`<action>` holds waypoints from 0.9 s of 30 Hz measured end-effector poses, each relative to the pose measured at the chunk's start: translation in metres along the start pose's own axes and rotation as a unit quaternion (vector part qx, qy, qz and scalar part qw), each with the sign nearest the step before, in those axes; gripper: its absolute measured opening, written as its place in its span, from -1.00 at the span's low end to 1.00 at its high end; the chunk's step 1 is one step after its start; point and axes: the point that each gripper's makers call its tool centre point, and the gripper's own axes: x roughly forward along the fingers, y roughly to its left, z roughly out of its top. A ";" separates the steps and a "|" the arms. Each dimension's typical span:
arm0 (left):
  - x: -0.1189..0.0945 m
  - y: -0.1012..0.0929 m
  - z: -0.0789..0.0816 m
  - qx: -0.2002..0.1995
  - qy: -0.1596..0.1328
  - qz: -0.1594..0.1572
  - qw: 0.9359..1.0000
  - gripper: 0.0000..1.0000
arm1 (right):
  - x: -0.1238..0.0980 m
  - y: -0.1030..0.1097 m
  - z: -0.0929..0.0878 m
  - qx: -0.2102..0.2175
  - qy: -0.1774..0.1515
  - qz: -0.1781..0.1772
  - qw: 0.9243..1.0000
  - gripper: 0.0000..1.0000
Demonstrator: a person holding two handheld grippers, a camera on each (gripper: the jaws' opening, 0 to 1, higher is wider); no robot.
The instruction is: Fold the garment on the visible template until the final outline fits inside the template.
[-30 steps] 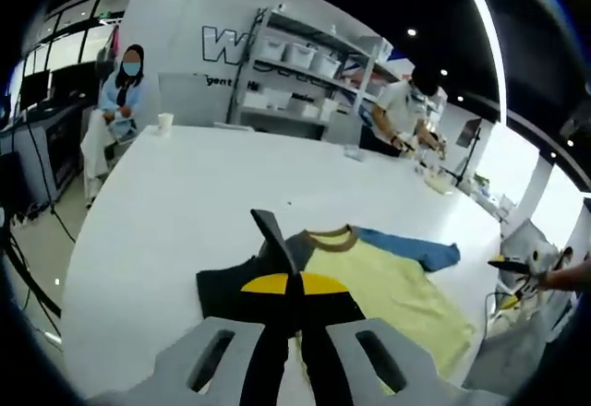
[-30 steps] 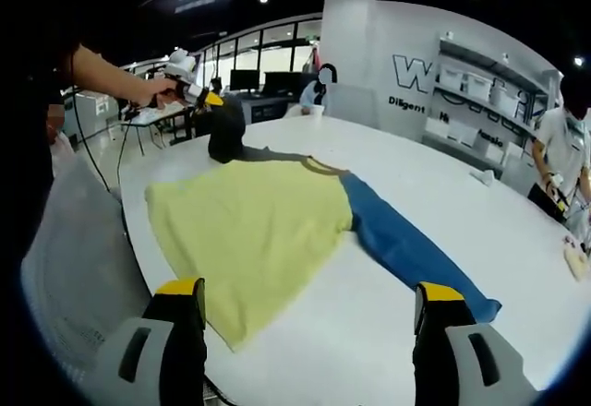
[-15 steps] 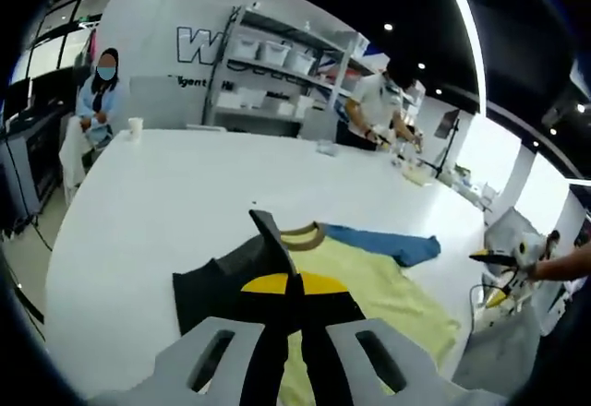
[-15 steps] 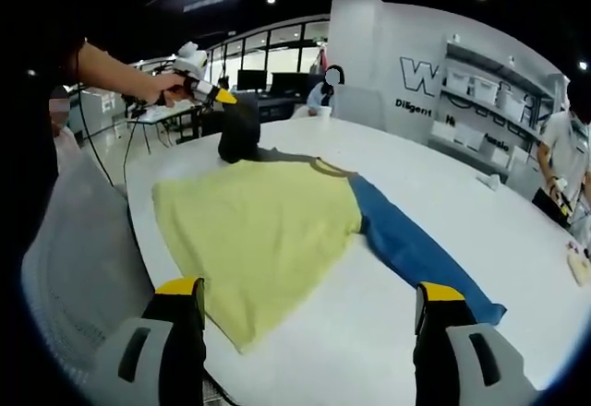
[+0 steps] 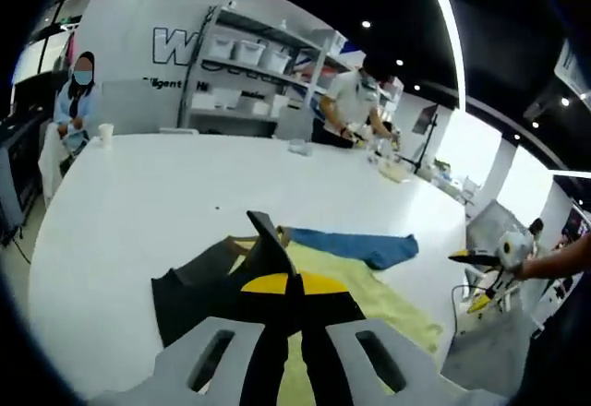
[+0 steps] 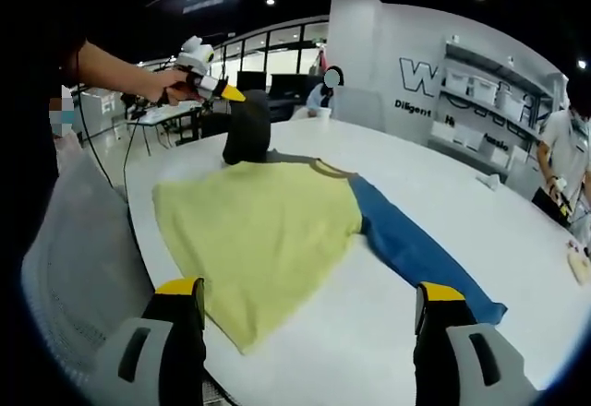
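Our left gripper [image 6: 233, 95], jaws clamped on the dark sleeve [image 6: 247, 129], hides the cuff from us. Our right gripper [image 6: 309, 306] stands wide, empty. Since a second ago, we have lifted the sleeve higher above the yellow shirt [image 6: 254, 231].

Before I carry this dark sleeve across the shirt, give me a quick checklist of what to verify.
1. Left gripper grip on the dark sleeve: ok, jaws shut on it, sleeve lifted off the table.
2. Right gripper free: ok, jaws open, holding nothing, hovering over the shirt's near edge.
3. Yellow body flat: ok, spread with no big folds.
4. Blue sleeve folded in: not ok, it lies stretched out on the table.
5. Template outline: cannot tell, no marking shows under the shirt.
6. Garment fully on the table: cannot tell, its near corner lies close to the edge.
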 end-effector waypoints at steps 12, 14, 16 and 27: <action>0.025 -0.042 0.007 0.010 0.003 -0.044 0.999 -0.99 | -0.004 -0.001 -0.001 0.002 0.000 -0.004 1.000 0.86; 0.028 -0.048 0.006 0.012 0.005 -0.050 0.999 -0.99 | -0.005 -0.001 -0.001 0.004 0.000 -0.004 1.000 0.87; 0.032 -0.055 0.006 0.014 0.005 -0.057 0.998 -0.99 | -0.005 -0.001 -0.002 0.003 0.000 -0.005 1.000 0.87; 0.054 -0.087 0.014 0.018 0.004 -0.089 0.996 -0.99 | -0.007 -0.003 -0.004 0.009 -0.002 -0.009 1.000 0.86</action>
